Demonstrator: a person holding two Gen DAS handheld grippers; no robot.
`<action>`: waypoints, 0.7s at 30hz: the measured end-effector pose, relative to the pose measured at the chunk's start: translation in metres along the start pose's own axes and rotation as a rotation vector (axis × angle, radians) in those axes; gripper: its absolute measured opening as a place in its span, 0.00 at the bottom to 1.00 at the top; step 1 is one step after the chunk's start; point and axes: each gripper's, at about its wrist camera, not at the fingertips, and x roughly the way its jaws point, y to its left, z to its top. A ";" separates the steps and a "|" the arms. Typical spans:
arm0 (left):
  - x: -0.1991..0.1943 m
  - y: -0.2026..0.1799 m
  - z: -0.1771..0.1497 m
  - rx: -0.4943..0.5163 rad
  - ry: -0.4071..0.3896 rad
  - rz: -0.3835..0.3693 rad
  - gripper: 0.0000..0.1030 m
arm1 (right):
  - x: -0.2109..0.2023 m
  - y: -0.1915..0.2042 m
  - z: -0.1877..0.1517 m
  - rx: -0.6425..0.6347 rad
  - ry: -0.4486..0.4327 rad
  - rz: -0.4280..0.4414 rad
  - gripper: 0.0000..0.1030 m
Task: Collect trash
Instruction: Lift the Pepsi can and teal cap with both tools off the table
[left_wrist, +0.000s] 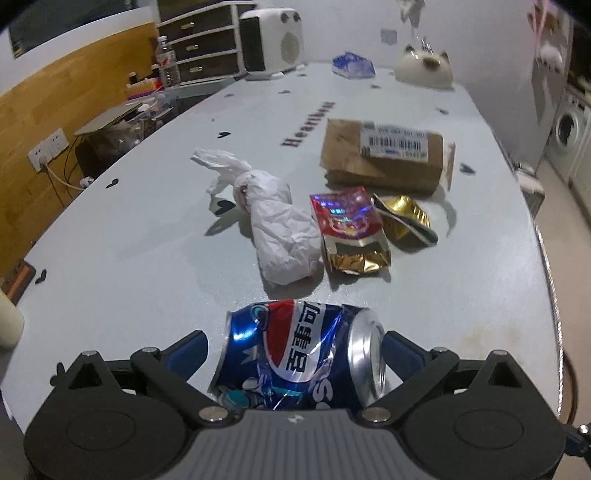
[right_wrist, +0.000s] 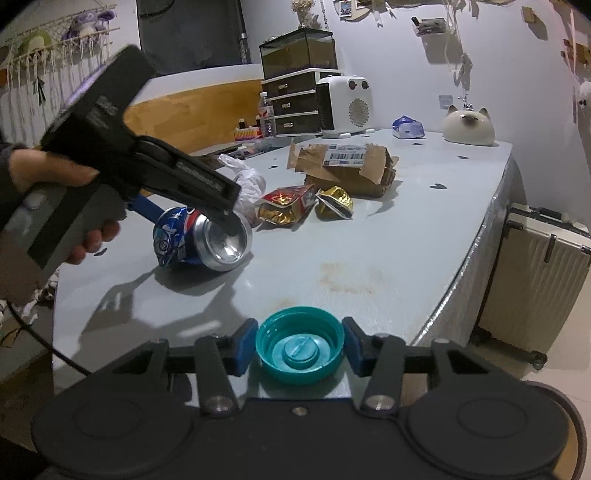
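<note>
One crushed can (left_wrist: 295, 354), one teal cap (right_wrist: 300, 345), two foil wrappers (left_wrist: 349, 230), one torn box (left_wrist: 384, 157), one plastic bag (left_wrist: 273, 225).

Blue-red-white can (left_wrist: 295, 354), teal cap (right_wrist: 300, 345) (brown box (left_wrist: 384, 157)).

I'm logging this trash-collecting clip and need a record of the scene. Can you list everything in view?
can: one, blue, crushed, lying between the left gripper's fingers
bottle cap: one, teal, between the right gripper's fingers
tissue wad: one, white, mid-table
snack bag: one, red and gold, right of the wad
gold wrapper: one, beside the bag
cardboard box: one, brown, torn, behind them
heater: one, white, far end
cat figure: one, cream, far end
table: one, pale grey
suitcase: one, cream, on the floor
left gripper: open
right gripper: fingers close beside the cap, contact unclear
</note>
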 end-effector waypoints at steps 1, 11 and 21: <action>0.001 -0.002 0.000 0.017 0.004 0.010 0.86 | -0.002 -0.001 -0.001 0.002 -0.002 0.003 0.49; -0.008 -0.005 -0.004 0.044 -0.006 -0.017 0.79 | -0.011 -0.011 -0.005 0.026 -0.013 0.019 0.49; -0.050 -0.015 -0.024 0.064 -0.144 -0.094 0.78 | -0.023 -0.025 0.006 0.078 -0.049 -0.001 0.49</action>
